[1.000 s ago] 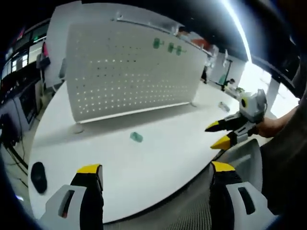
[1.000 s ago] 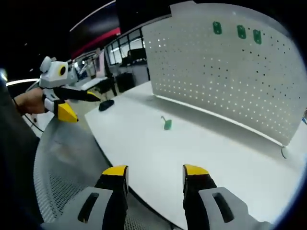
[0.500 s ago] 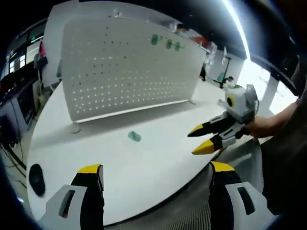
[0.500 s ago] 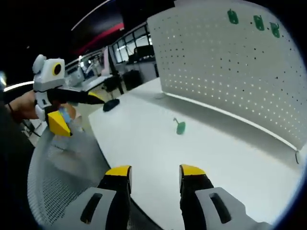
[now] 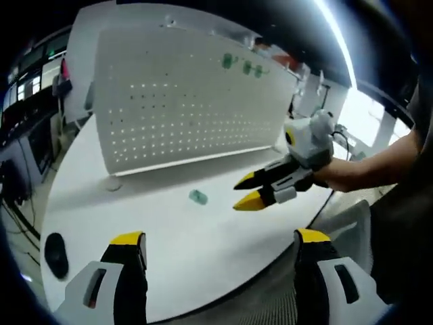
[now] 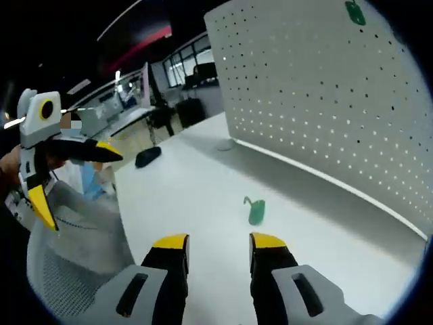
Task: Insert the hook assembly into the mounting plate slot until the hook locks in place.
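A white table (image 5: 203,247) is stretching ahead of the left fingers (image 5: 126,238) and beyond their tips. A black mouse (image 5: 55,254) is lying on it just left of those fingers, near the table's edge. A grey mesh chair (image 5: 346,218) is standing past the finger on the right. In the right gripper view, the mouse (image 6: 147,156) is sitting on the table (image 6: 183,203) well ahead and left of the right fingers (image 6: 170,242), and the chair (image 6: 74,271) is curving beside them on the left.
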The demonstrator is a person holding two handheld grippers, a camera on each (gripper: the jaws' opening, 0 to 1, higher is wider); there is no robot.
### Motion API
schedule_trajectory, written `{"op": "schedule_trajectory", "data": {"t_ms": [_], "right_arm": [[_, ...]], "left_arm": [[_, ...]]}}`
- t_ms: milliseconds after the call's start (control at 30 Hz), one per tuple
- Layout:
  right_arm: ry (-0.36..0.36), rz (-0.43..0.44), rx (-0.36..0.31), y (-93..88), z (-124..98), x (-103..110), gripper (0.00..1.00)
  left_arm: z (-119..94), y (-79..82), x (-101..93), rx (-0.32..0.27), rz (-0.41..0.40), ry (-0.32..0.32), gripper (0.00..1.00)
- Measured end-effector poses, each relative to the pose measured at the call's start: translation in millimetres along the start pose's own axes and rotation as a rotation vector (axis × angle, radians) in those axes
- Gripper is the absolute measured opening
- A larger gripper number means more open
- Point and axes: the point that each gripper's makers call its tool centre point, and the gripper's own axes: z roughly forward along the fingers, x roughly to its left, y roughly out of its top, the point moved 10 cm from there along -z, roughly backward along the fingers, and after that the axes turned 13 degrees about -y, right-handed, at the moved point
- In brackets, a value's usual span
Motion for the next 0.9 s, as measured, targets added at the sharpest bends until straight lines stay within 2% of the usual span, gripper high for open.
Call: {"op": "schedule_trajectory", "data": {"t_ms": [100, 333, 433, 600, 733, 900], "right_arm": [[-0.002, -0.008, 0.018, 4.5, 14, -3, 0.32], [0.012, 0.059, 0.074, 2.9, 41, -1, 0.29], [0.027, 0.096, 0.094, 0.1, 50, 2, 0.28], [0.06, 0.214, 0.095, -1.4, 62, 9, 0.26], [0.06, 0.2, 0.095, 1.3, 69, 13, 0.26], [0.015, 0.221, 0.094, 3.7, 74, 1, 0.26]], "left_arm": [[0, 0.3, 1.4, -0.004, -0.006, 0.001, 0.91], [0, 1.1, 8.9, -0.01, -0.019, 0.011, 0.91], [1, 0.9, 10.9, -0.008, -0.024, 0.013, 0.91], [1, 0.6, 14.0, -0.012, -0.034, 0.019, 0.91], [1, -0.3, 16.3, -0.011, -0.04, 0.022, 0.91], [3, -0.1, 18.7, -0.01, -0.045, 0.022, 0.91]]}}
